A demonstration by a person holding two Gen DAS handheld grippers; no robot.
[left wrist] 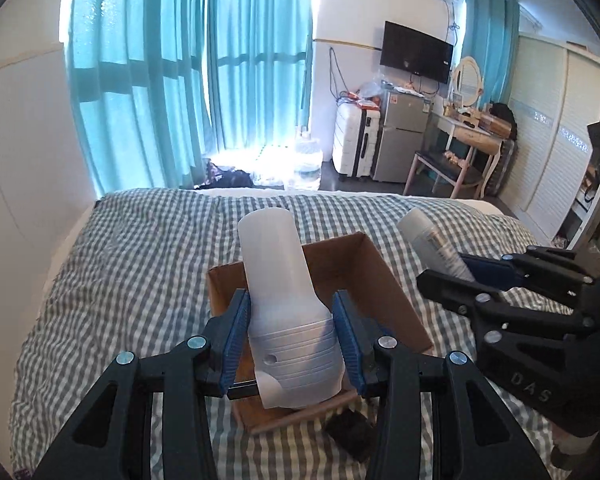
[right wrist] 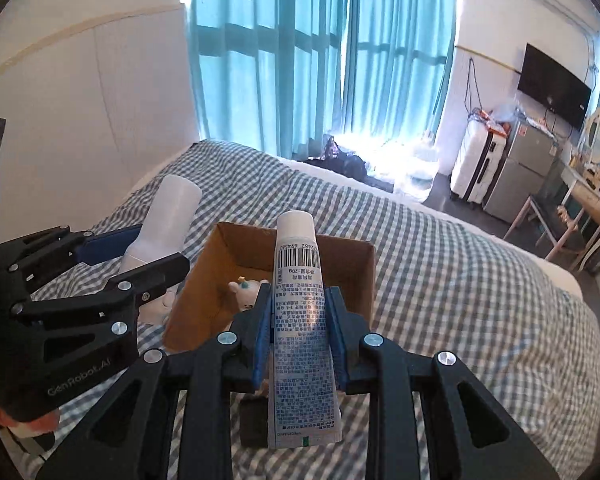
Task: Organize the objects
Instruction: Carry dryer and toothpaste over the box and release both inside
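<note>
My left gripper (left wrist: 292, 300) is shut on a white plastic bottle (left wrist: 284, 300), held above an open brown cardboard box (left wrist: 384, 280) on the checked bed. The bottle (right wrist: 168, 220) and left gripper (right wrist: 140, 256) also show at the left of the right wrist view. My right gripper (right wrist: 298, 300) is shut on a white tube with a barcode (right wrist: 300, 320), held over the near side of the box (right wrist: 352, 268). A small plush toy (right wrist: 246, 286) lies inside the box. The right gripper (left wrist: 452, 268) and tube (left wrist: 432, 240) show at the right of the left wrist view.
The bed has a grey-white checked cover (left wrist: 140, 248). A small black object (left wrist: 350, 436) lies on the cover in front of the box. Beyond the bed are teal curtains (left wrist: 180, 80), a white suitcase (left wrist: 354, 140), a small fridge (left wrist: 400, 136) and a dressing table (left wrist: 468, 132).
</note>
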